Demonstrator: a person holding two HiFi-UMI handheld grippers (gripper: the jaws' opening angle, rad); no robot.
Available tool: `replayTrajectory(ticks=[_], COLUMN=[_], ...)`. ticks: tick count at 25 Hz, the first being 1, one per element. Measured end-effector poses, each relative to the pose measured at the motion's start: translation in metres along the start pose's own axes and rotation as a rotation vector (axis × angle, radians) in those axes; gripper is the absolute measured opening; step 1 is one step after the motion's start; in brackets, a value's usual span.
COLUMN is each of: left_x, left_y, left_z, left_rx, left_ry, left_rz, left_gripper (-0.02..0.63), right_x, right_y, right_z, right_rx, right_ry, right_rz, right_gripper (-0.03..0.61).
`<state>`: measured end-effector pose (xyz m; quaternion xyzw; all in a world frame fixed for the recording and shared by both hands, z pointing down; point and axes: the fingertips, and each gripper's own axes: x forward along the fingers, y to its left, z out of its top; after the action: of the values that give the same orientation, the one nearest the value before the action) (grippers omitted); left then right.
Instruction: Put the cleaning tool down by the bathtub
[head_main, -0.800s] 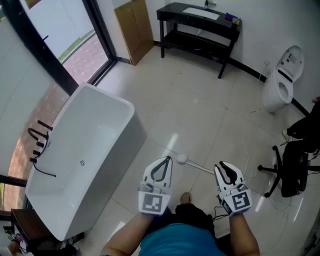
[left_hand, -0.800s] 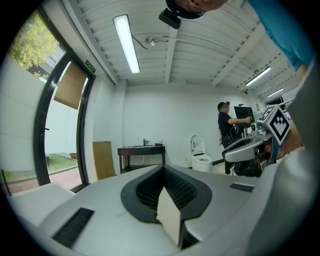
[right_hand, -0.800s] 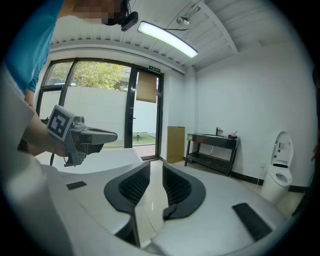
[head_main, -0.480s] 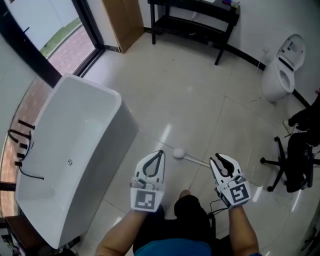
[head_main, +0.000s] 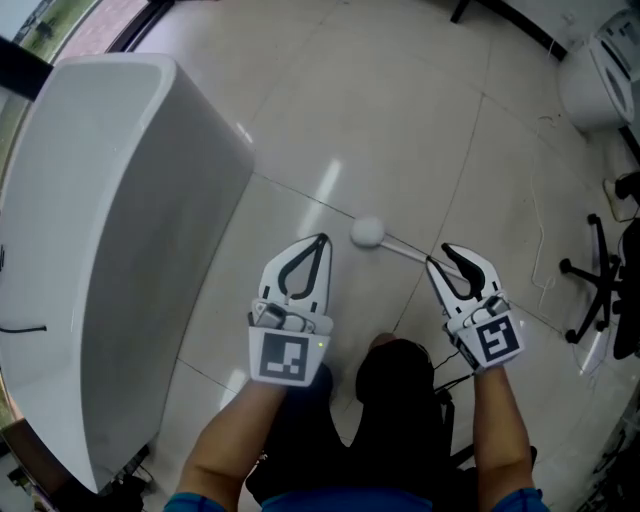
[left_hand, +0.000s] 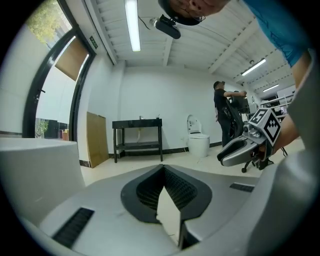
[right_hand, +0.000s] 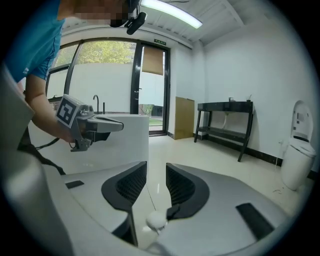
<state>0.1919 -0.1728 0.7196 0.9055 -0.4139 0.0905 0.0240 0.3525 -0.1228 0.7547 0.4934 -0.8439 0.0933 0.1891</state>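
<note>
The cleaning tool is a thin pale stick (head_main: 405, 248) with a white ball head (head_main: 367, 231). It shows low over the tiled floor, a short way right of the white bathtub (head_main: 100, 200). My right gripper (head_main: 452, 252) hangs over the stick's near end. In the right gripper view its jaws (right_hand: 156, 167) stand apart with floor between them, and the ball head (right_hand: 156, 220) shows far below through the gap. Whether the tool rests on the floor I cannot tell. My left gripper (head_main: 322, 240) hovers left of the ball, tips together and empty (left_hand: 162, 170).
A toilet (head_main: 600, 80) and a black office chair (head_main: 610, 290) stand at the right. A black table (left_hand: 137, 135) and a leaning brown board (left_hand: 96, 137) line the far wall. A person (left_hand: 222, 115) stands behind the toilet. My legs and a shoe (head_main: 385, 345) are just below the grippers.
The head view has tipped down and closed in: bathtub and ball head look larger, the far wall has left the picture. Both grippers keep their places beside the tool.
</note>
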Motion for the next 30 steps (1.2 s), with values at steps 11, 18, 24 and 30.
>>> replayTrajectory(ticks=[11, 18, 24, 30], left_x=[0.050, 0.062, 0.055, 0.047], left_y=[0.012, 0.010, -0.004, 0.000], left_z=[-0.159, -0.184, -0.181, -0.183], left_rx=[0.079, 0.050, 0.103, 0.063], left_ry=[-0.008, -0.007, 0.026, 0.048], left_rz=[-0.019, -0.006, -0.021, -0.010], left_gripper=[-0.002, -0.002, -0.002, -0.002], right_x=[0.124, 0.165, 0.182, 0.195], right_y=[-0.006, -0.009, -0.026, -0.026], right_z=[-0.209, -0.334, -0.438, -0.481], right_rx=[-0.116, -0.120, -0.132, -0.176], right_ry=[0.120, 0.329, 0.599, 0.676], right_rz=[0.113, 0.181, 0.209, 0.233], right_gripper=[0.160, 0.160, 0.160, 0.164])
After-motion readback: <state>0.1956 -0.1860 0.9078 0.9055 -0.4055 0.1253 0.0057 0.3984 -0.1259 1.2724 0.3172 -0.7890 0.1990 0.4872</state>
